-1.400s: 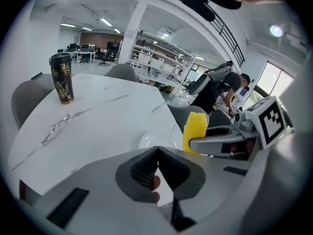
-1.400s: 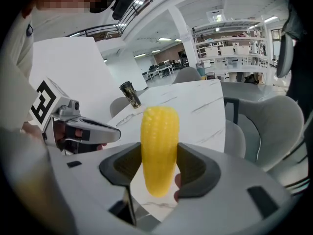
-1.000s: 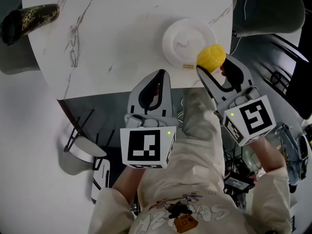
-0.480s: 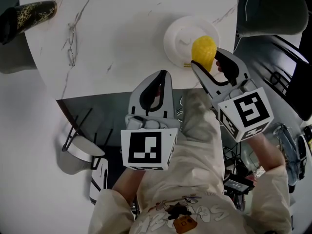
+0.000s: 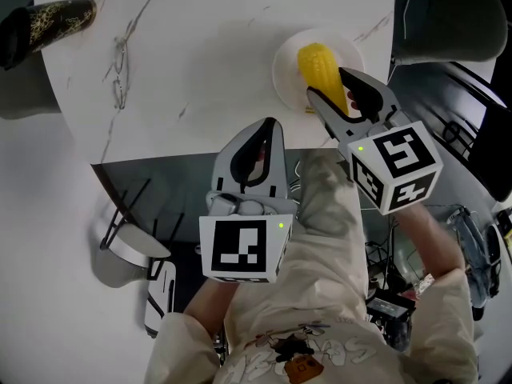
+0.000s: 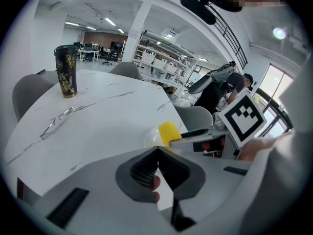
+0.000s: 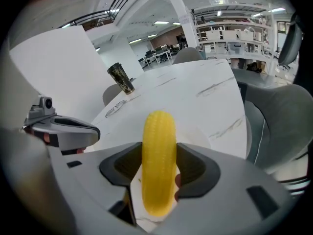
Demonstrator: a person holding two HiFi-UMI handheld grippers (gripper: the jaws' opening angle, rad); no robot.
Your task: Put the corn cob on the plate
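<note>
A yellow corn cob [image 5: 321, 70] is clamped between the jaws of my right gripper [image 5: 327, 84], which is shut on it. The cob [image 7: 159, 159] points lengthwise away from the camera over the white plate [image 5: 286, 62] near the table's right front edge. Part of the plate [image 7: 208, 138] shows past the cob in the right gripper view. My left gripper [image 5: 269, 123] is shut with nothing in it, hanging just off the table's front edge, left of the plate. From the left gripper view the cob [image 6: 169, 132] and the plate [image 6: 152, 139] lie just beyond its closed tips [image 6: 157, 149].
The white marble table [image 5: 200, 46] carries a pair of glasses [image 5: 120, 74] at the left and a dark patterned tumbler [image 5: 44, 21] at the far left edge. A grey chair [image 5: 448, 14] stands to the right of the table. A stool [image 5: 132, 250] stands on the floor at the lower left.
My right gripper has carried the cob left and down, from beside the plate's right rim to over the plate's middle. The left gripper has stayed put.
</note>
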